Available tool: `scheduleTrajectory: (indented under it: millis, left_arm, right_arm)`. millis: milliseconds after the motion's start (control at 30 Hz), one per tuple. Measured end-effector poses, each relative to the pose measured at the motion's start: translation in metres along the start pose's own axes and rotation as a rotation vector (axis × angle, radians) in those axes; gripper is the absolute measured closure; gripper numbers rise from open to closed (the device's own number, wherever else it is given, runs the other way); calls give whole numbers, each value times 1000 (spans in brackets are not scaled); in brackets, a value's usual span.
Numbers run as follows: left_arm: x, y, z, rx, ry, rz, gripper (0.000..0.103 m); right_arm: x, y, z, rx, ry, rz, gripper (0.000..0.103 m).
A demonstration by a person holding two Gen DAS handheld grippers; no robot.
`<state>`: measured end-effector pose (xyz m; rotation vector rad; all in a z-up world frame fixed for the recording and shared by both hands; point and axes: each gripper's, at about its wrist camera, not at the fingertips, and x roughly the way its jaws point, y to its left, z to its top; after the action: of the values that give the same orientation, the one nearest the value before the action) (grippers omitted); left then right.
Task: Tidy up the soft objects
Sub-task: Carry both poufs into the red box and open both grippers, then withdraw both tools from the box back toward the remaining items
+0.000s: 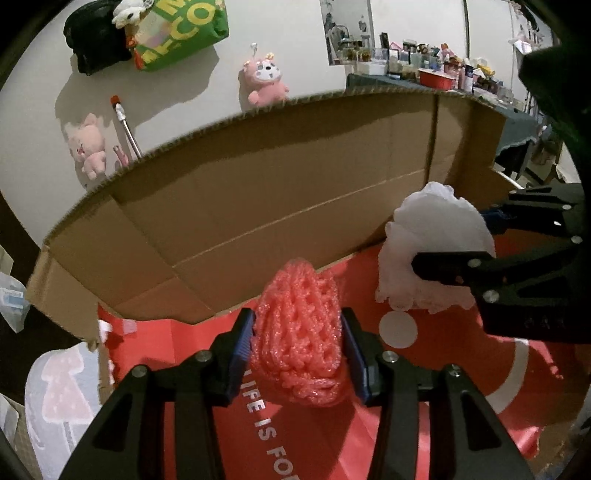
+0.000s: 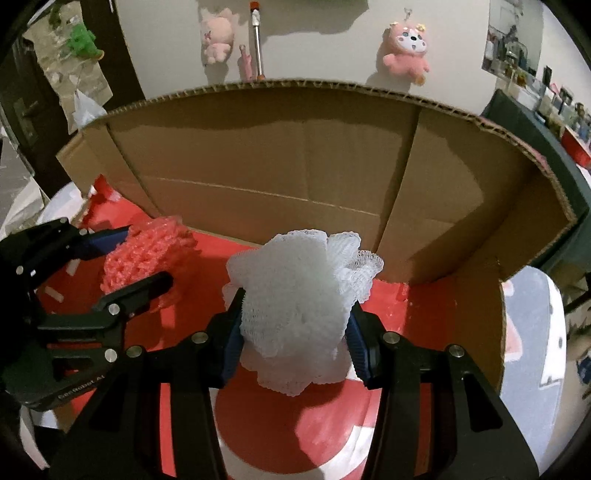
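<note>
Left wrist view: the left gripper [image 1: 298,347] is clenched on a pink foam net [image 1: 301,332], with both blue pads pressed into its sides. The net hangs above a red printed sheet [image 1: 207,343] carrying white lettering, which lies in front of a tall cardboard wall [image 1: 258,184]. To the right, the right gripper [image 1: 458,240] reaches in from the frame edge, grasping a white mesh bundle [image 1: 432,254]; the two soft objects are near each other but apart. A white round mark [image 1: 399,329] shows on the red sheet just below the white bundle.

The cardboard wall stands directly ahead of both grippers and blocks the lower part of the pale wall behind it. On that pale wall hang a pink plush with a white face [image 1: 264,79], a second pink plush [image 1: 88,146], a metal rod with a red tip [image 1: 125,125], and a green printed bag [image 1: 181,29] beside a black bag [image 1: 94,40]. A cluttered table [image 1: 424,70] stands at the far right.

Right wrist view: the right gripper [image 2: 295,332] holds the white mesh bundle [image 2: 299,306] between its pads, over the red sheet [image 2: 280,435]. The left gripper [image 2: 140,258] and pink foam net [image 2: 144,254] lie to the left. The cardboard wall [image 2: 277,155] curves around the front and right side, closing off that side. A green plush [image 2: 81,40] hangs at upper left.
</note>
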<state>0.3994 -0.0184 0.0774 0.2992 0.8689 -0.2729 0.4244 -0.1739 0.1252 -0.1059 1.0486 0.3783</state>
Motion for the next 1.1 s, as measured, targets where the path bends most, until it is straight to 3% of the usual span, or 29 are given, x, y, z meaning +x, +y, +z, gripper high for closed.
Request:
scheduleTrajectory:
  millis: [233,733,1100]
  left_arm:
    - [10,-5,-1,29,19,34,51]
    - [9,-7,-3,25,25,35,47]
    - [-11,-3,-3,-17,-13,23,25]
  right_arm:
    - [3,3,-3,-19,2,-2,54]
    - [7,6,-4,-20,0,-17,46]
    - [4,3,-7,-15,-8,-27,37]
